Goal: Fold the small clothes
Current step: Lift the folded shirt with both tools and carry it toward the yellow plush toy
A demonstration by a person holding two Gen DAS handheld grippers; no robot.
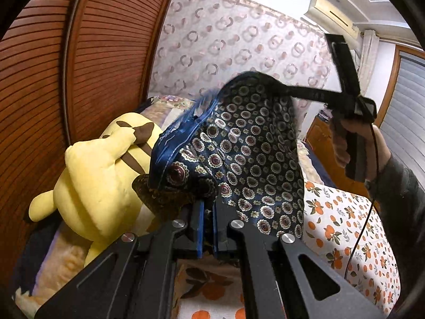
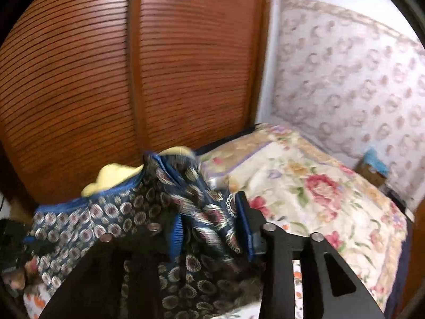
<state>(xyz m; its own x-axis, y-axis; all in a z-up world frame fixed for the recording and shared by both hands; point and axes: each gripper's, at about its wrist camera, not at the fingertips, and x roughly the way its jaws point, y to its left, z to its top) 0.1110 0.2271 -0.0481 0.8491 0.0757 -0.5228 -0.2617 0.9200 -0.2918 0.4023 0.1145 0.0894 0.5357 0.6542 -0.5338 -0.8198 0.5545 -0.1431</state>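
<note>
The navy patterned garment (image 1: 255, 159) hangs in the air over the bed, stretched between the two grippers. The left gripper (image 1: 208, 228) has its blue pads almost together, clamped on the lower edge of the cloth, which rises from the jaws and drapes up and to the right. In the left wrist view the right gripper (image 1: 342, 77) shows from the side, held in a hand (image 1: 353, 143) with a grey sleeve, and a dark band of the garment runs up to it. In the right wrist view the right gripper (image 2: 212, 228) has its jaws standing apart — a bunched fold of the garment (image 2: 202, 212) lies between the blue pads, but whether the pads press on it cannot be told through the blur.

Below lies a bed sheet (image 1: 345, 228) printed with oranges and leaves, and further back a floral quilt (image 2: 305, 186) with red roses. A yellow plush toy (image 1: 98, 183) with brown stripes lies beside a slatted wooden wardrobe (image 1: 79, 66). A patterned curtain (image 1: 239, 42) covers the far wall, with an air conditioner (image 1: 332, 16) high up.

The garment is glossy — dark blue with small round medallions and a brighter blue satin trim (image 1: 172, 143).
</note>
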